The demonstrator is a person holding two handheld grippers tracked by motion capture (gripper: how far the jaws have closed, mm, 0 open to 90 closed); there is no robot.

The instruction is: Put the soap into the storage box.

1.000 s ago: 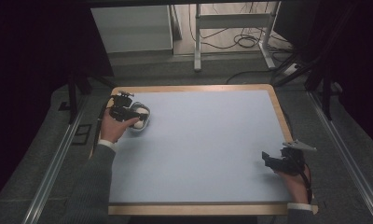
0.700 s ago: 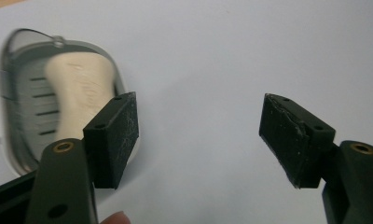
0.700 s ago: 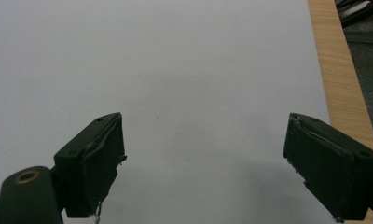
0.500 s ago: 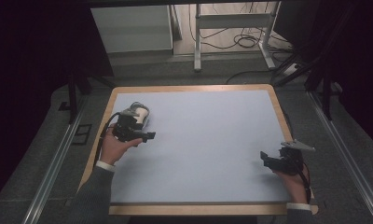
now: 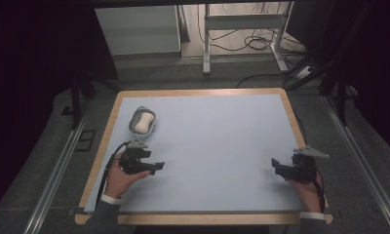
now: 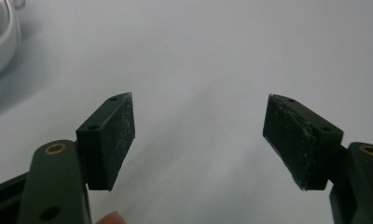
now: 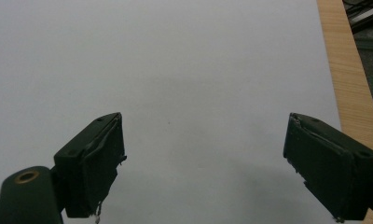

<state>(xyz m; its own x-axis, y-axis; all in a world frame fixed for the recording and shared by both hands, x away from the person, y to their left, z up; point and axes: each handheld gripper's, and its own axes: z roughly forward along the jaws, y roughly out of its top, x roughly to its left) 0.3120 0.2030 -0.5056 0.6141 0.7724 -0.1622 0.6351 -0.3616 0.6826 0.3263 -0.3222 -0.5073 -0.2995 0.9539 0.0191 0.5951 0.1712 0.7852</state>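
Both pairs of jaws are standing wide apart with nothing between them. The left gripper (image 5: 143,162) is hovering low over the table (image 5: 222,146), its jaws pointing toward the middle of the mat. The soap dish (image 5: 143,122) is sitting just beyond and to the outer side of those jaws; in the left gripper view its rim (image 6: 3,44) is showing at the upper left corner, well off the jaw line. A white bar of soap (image 5: 144,124) is lying in the dish. The right gripper (image 5: 286,169) is resting near the table's right edge, well apart from the dish, its jaws facing bare mat.

The dish is an oval. Its long axis is running away from the person, tilted slightly toward the table's far right; the soap is lying along the same axis.

Judged from this position, the step in hand is a withdrawal from the dish, or a pause beside it. To do it well: be keeping the left jaws open and level, be moving them clear of the rim without brushing it, and be holding the right gripper still. For any regrasp, be aligning the jaws across the short axis of the dish, one pad on each long side.
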